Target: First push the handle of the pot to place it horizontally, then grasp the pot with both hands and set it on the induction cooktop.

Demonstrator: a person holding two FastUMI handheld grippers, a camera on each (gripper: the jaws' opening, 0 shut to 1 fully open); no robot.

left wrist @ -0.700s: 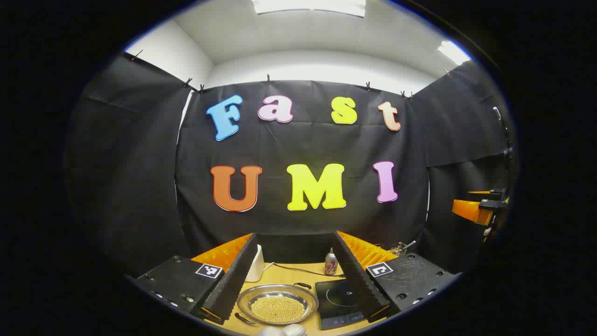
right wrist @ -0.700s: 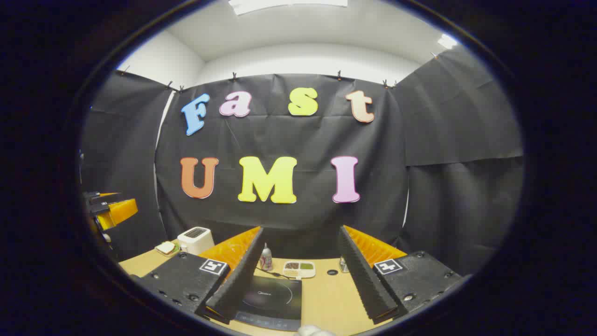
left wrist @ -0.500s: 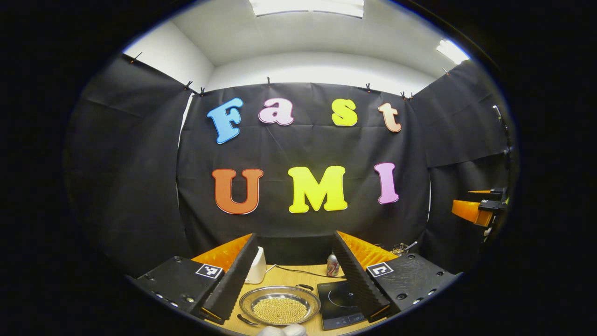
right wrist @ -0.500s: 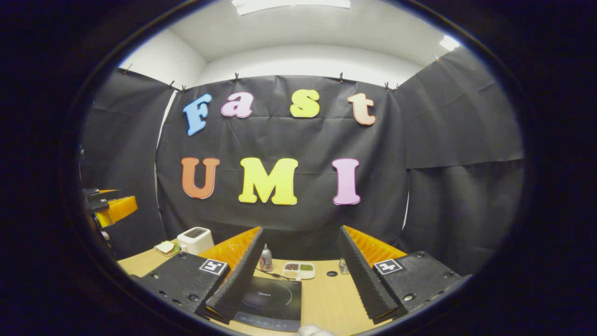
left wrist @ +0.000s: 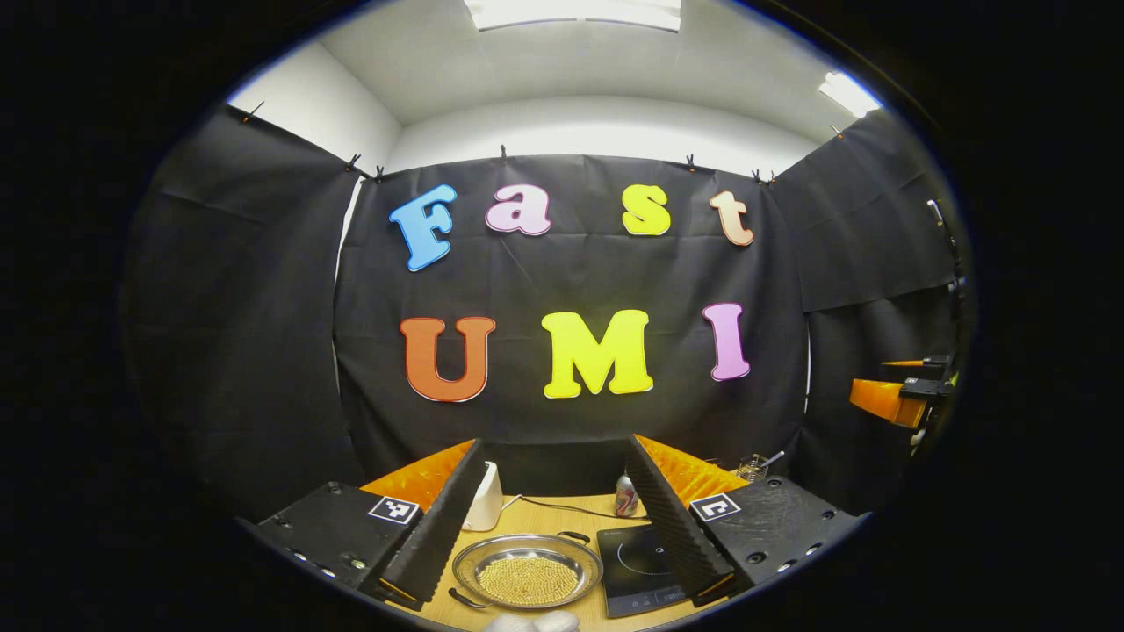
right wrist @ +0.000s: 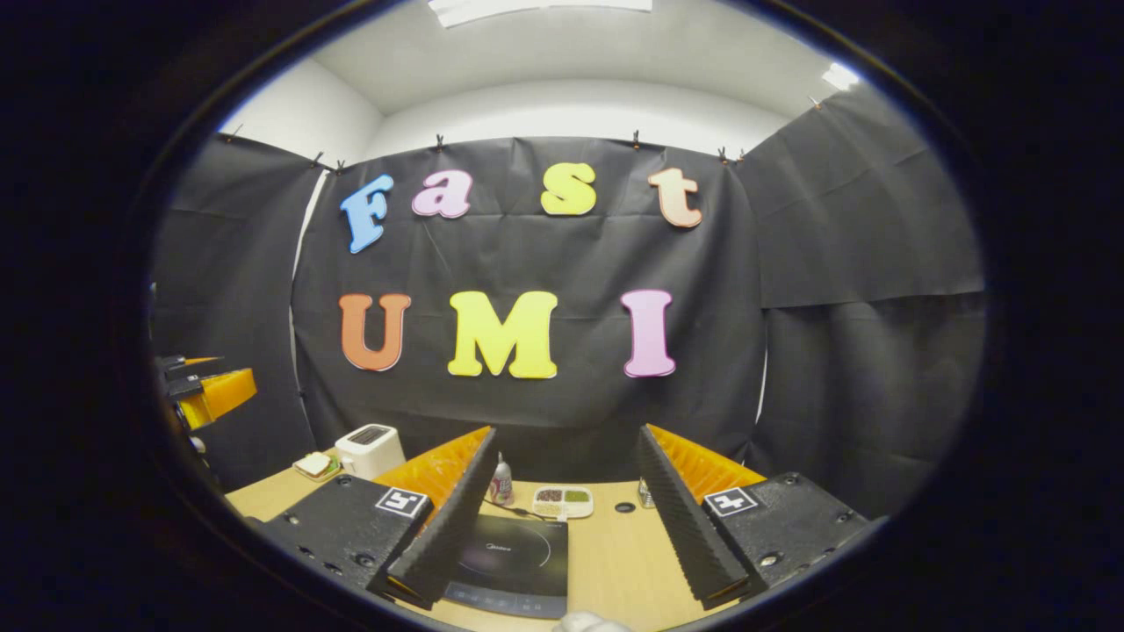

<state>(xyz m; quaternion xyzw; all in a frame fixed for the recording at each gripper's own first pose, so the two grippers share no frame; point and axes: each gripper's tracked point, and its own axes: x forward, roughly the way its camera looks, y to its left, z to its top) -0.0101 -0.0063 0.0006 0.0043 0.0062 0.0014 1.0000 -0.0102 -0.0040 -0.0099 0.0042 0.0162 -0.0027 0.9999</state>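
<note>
you are at the first step: pushing the handle (left wrist: 572, 536) has not begun. both your left gripper (left wrist: 549, 518) and right gripper (right wrist: 566, 513) hang wide open above the table (right wrist: 606, 562), holding nothing. the pot (left wrist: 527, 570), a shallow metal pan with yellow grains inside, sits just left of the induction cooktop (left wrist: 639, 566). next, i think, you must lower one finger beside its small dark handle.
</note>
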